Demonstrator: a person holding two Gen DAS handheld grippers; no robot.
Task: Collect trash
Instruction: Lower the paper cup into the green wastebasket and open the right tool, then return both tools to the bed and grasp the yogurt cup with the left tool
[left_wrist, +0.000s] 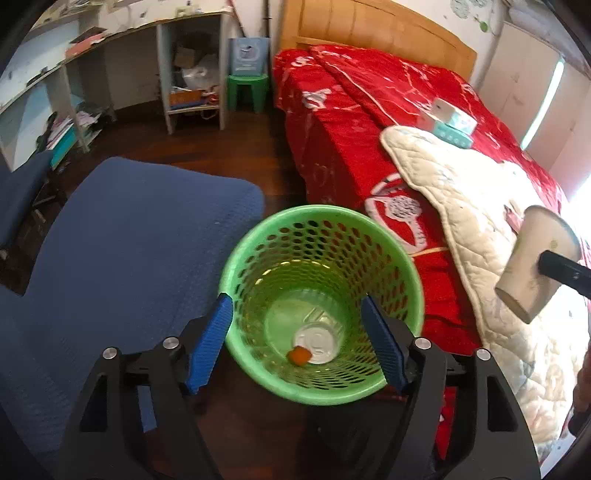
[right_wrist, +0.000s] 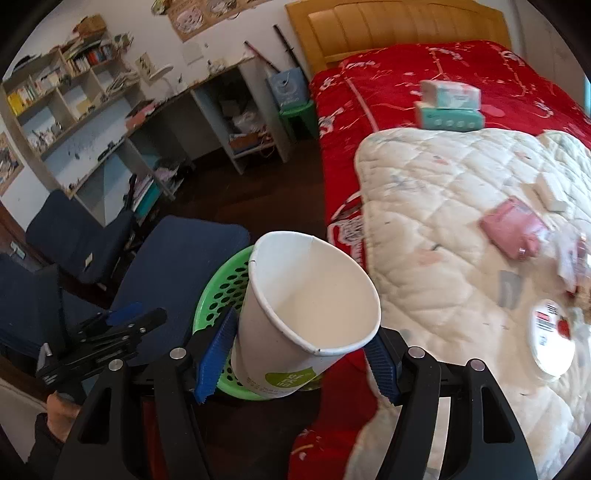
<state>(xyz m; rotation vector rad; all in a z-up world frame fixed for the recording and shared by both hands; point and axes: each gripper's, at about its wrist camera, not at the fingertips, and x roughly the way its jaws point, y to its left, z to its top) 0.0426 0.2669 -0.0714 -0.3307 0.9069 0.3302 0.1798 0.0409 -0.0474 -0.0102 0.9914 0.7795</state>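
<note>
Above perforated green plastic basket (left_wrist: 321, 295), clear bottle inside, white paper cup (right_wrist: 306, 310) clamped

Daylight floods in from the far side of the bed (left_wrist: 369, 122), away from the desk, washing the white quilt (left_wrist: 480, 229) there into glare. Towards the desk the dark floor (left_wrist: 207, 147) sits dimmer, in soft shadow. Both fisheye views bend straight lines and fade to black corners. In the right wrist view, items on the quilt are smeared by motion blur.
</note>
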